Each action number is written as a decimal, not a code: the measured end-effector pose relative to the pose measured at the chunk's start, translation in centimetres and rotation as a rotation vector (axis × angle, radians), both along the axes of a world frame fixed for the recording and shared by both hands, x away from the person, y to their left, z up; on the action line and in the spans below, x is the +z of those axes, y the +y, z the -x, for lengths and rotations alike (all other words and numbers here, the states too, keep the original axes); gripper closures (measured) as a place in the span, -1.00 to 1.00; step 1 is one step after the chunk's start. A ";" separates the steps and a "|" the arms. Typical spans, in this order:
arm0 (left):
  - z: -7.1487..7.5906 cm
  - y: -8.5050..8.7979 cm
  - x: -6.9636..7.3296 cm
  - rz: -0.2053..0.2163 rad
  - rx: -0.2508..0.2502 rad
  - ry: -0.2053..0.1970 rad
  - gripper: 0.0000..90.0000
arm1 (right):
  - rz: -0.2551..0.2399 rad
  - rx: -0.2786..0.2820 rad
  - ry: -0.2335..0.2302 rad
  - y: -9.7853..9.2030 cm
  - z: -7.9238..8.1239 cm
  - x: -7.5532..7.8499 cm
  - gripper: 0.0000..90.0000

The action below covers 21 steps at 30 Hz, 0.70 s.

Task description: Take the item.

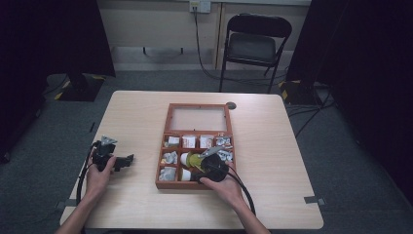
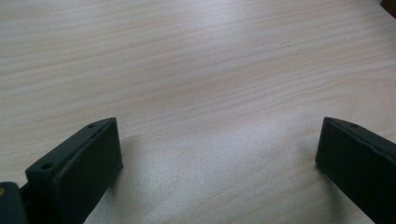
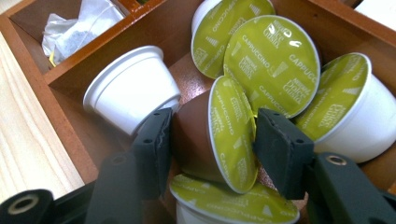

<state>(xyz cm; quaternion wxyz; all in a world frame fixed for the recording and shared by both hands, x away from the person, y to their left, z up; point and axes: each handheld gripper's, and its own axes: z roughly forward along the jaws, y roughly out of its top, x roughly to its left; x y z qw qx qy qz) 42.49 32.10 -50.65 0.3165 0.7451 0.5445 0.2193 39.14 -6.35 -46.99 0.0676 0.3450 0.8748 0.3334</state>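
The table (image 1: 272,146) carried a wooden box (image 1: 161,170) near its front edge, lid raised. The right gripper view showed green-lidded capsules (image 3: 273,60) crowding one compartment; the right gripper (image 3: 210,140) straddled a brown capsule (image 3: 219,135), pads barely clear. The left gripper (image 2: 215,154) rested released near the table's left edge.

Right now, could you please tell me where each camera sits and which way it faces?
High view: above the person's side, facing forward and down on the table; both forearms show.
Left gripper view: on the left hand-held gripper, jaws wide apart over bare tabletop.
Right gripper view: on the right hand-held gripper, its jaws either side of a brown cappuccino capsule.
High and right gripper views share the wooden box.
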 end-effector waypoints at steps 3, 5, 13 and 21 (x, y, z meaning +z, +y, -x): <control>0.0 0.0 0.0 -0.001 -0.001 0.001 -1.00 | 0.015 0.010 0.007 0.1 -0.1 0.0 0.03; 0.0 0.0 0.0 -0.001 -0.001 0.001 -1.00 | 0.025 0.011 0.012 0.1 -0.1 0.0 0.03; 0.0 0.0 0.0 0.000 0.000 0.000 -1.00 | 0.024 0.014 0.017 0.0 -0.2 0.0 0.11; 0.0 0.0 0.0 0.000 0.000 0.000 -1.00 | -0.020 0.000 0.034 -0.3 -0.3 0.0 0.18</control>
